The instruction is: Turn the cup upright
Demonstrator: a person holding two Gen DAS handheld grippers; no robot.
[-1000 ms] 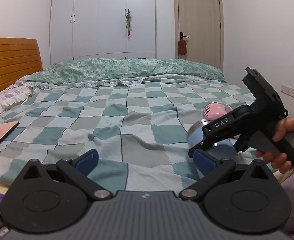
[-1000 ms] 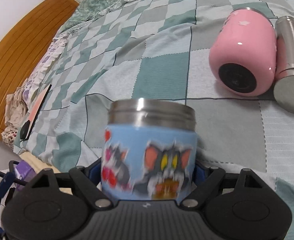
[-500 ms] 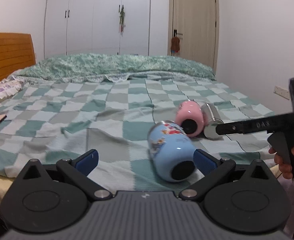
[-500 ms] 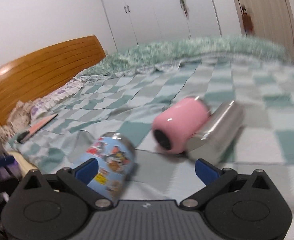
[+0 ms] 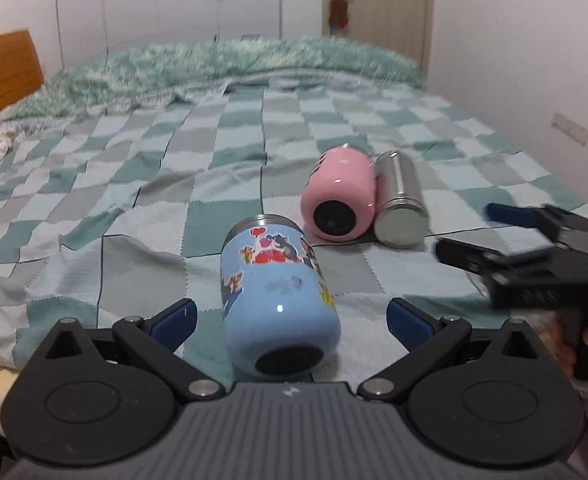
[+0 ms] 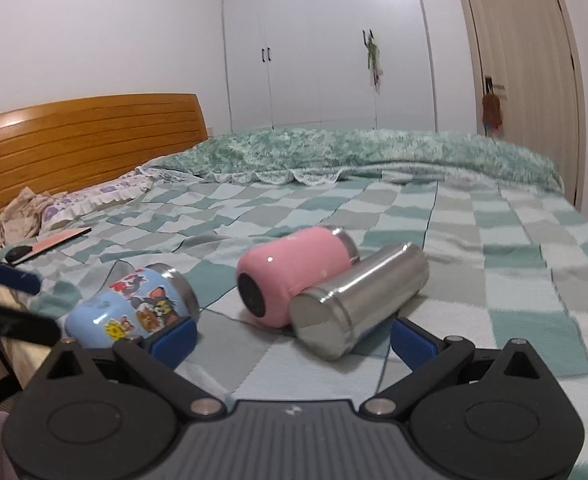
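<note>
Bed (image 5: 134,184): blue cup (image 5: 278,300) released, now on side; both tools (image 5: 290,318) (image 6: 292,338) open, empty.

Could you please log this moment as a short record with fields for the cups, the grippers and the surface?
surface: bed with checked blanket
blue cup: on its side, base toward the left camera, steel rim away
pink cup: on its side, touching the steel cup
steel cup: on its side, right of the pink cup
left gripper: open, fingers either side of the blue cup, not gripping
right gripper: open, holds nothing
cups upright: none
</note>
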